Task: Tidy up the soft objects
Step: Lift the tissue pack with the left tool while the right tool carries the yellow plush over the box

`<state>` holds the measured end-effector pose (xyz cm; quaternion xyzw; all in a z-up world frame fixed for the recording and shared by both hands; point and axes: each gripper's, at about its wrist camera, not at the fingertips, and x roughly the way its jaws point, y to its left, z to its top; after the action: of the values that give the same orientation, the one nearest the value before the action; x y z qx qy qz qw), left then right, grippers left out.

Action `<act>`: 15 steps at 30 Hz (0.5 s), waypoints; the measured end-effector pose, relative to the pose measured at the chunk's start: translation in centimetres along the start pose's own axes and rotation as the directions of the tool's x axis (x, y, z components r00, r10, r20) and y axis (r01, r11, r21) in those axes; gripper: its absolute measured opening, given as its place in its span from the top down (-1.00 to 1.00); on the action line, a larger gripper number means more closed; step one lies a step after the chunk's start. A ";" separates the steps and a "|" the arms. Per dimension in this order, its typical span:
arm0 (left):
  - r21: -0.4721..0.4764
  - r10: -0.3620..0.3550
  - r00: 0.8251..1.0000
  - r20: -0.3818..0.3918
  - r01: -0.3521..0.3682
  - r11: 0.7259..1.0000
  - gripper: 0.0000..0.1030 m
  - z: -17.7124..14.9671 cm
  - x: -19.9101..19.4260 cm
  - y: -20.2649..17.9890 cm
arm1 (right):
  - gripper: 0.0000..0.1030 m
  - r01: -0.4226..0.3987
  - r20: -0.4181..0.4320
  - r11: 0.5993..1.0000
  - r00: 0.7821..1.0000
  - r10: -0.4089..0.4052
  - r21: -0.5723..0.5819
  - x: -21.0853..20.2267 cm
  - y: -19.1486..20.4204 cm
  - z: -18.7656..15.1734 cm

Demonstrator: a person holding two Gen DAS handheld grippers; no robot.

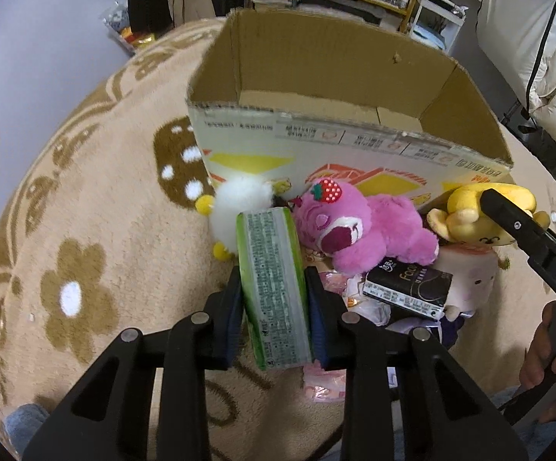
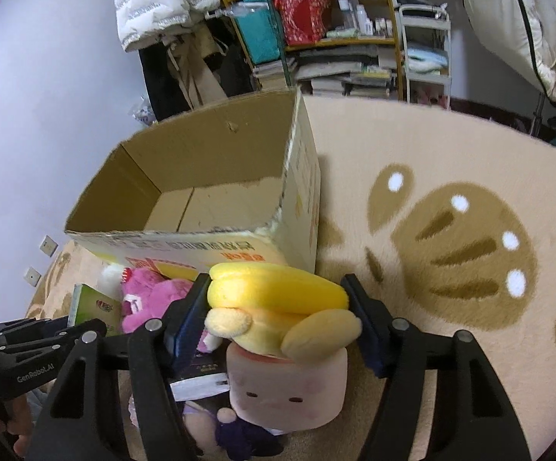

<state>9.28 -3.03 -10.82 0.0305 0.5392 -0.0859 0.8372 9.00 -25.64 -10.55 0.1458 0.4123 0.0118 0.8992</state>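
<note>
Left gripper (image 1: 275, 288): jaws drawn in narrow, both blue pads (image 1: 318, 319) pressed flat against the long sides of a green tissue pack (image 1: 272, 288). The pack stands on edge between them, printed face toward the camera, its far end reaching toward the white plush (image 1: 239, 201) with yellow feet.

Right gripper (image 2: 278, 319): jaws about half spread, clamped on a yellow plush (image 2: 278, 292). Its left pad (image 2: 187, 319) presses the plush's side; the right pad meets the other end. Floppy ears hang below the yellow dome. Directly under it is a pink cylinder plush (image 2: 285, 388) with a small stitched face, touching the yellow one from below.

Pile in front of the box, on the beige patterned carpet (image 1: 86, 230):
- pink strawberry bear (image 1: 358, 226), lying on its side, just beside the tissue pack and against the box wall
- black tissue packet (image 1: 408, 288), resting against the bear and the pink cylinder plush
- pink wrappers beneath, detail unclear

Cardboard box (image 1: 316, 57) is open at the top, interior bare cardboard as far as visible, standing just behind the pile. In the left wrist view the right gripper's black finger crosses the yellow plush, with a person's hand (image 1: 546, 365) on the handle at the lower right edge.
</note>
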 end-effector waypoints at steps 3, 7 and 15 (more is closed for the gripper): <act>0.007 0.016 0.999 0.048 -0.017 1.000 0.45 -0.1 -1.8 -0.4 | -0.38 0.003 0.039 1.000 0.999 -0.002 -0.008 -1.2 0.3 0.1; 0.020 0.041 0.992 0.121 -0.044 0.999 0.45 -0.1 -4.1 -0.6 | -0.38 0.007 0.102 1.000 0.995 -0.004 -0.022 -3.1 0.9 0.2; 0.072 0.079 0.954 0.290 -0.104 0.992 0.45 0.0 -9.0 -1.1 | -0.38 0.016 0.238 0.998 0.971 -0.002 -0.056 -7.3 2.8 0.9</act>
<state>5.49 -3.12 -2.61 0.0789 0.4059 -0.0737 0.9075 5.11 -24.21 -3.83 0.1183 0.3017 0.0021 0.9460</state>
